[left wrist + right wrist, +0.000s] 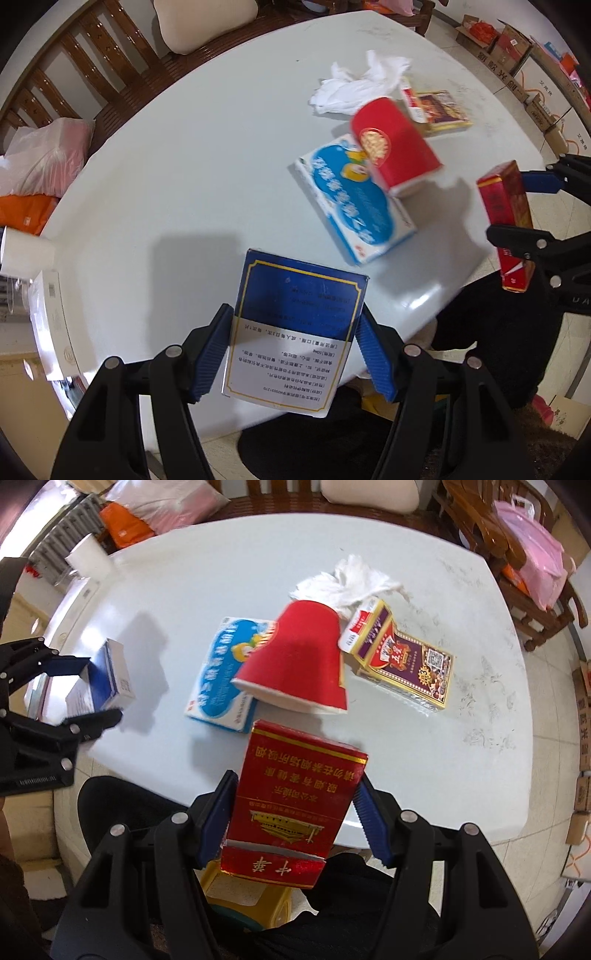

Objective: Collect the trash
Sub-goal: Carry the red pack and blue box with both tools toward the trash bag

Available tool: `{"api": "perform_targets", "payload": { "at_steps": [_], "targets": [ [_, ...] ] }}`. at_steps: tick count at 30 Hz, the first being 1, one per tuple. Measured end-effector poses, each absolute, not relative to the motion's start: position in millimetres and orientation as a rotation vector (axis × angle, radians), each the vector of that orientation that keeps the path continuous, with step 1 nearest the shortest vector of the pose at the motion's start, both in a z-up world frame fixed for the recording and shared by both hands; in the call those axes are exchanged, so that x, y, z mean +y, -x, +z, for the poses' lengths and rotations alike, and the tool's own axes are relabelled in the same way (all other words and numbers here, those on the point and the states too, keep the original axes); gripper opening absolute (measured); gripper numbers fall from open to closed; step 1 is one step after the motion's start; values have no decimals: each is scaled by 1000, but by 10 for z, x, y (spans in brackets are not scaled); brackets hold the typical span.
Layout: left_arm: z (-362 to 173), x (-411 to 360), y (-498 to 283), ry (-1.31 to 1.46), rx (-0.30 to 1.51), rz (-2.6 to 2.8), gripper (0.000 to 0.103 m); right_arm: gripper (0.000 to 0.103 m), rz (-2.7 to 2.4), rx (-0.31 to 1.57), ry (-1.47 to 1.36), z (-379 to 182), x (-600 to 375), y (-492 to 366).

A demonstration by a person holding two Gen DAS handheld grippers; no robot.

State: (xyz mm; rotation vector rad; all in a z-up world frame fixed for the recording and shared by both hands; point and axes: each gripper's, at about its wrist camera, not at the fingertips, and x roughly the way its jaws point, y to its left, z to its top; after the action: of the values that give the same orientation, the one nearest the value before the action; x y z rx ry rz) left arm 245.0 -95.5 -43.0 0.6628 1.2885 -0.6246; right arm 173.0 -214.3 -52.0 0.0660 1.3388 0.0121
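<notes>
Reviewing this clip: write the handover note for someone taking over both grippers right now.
Left gripper: shut on the blue box, held at the near table edge.
Right gripper: shut on the red cigarette pack, also lifted.
On the table: red paper cup tipped over the light-blue medicine box, crumpled tissue, purple-and-gold pack.
Done: two items picked up.
Left: drop both, then collect the four remaining. No bin is clearly visible.

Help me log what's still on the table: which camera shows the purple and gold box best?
The right wrist view: the purple and gold box lies in full sight on the table, its printed top face visible. In the left wrist view it appears small, far off and partly hidden behind the red cup.
</notes>
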Motion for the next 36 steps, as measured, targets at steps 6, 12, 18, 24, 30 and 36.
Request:
{"api": "perform_targets", "payload": {
  "at_steps": [6, 12, 18, 24, 30, 36],
  "targets": [
    [-336, -909, -2050, -645, 1278, -612, 65, 62, 65, 1306, 10, -381, -1949, -1521],
    [-401, -820, -1682, -604, 1278, -623, 65, 62, 111, 1297, 46, -415, -1808, -1177],
    [-586, -753, -1387, -586, 1270, -603, 65, 62, 145, 1295, 72, -595, -1670, -885],
    [-780, -718, -1172, -528, 1269, -623, 65, 62, 144, 1303, 91, -852, -1576, -674],
    [-1088, -693, -1008, -473, 1282, -628, 65, 62, 138, 1323, 112, -1194, -1502, -502],
    [-1452, -680, -859, -447, 1297, -609, 64, 62, 120, 1329, 137, -1545, -1452, -393]
  ]
}}
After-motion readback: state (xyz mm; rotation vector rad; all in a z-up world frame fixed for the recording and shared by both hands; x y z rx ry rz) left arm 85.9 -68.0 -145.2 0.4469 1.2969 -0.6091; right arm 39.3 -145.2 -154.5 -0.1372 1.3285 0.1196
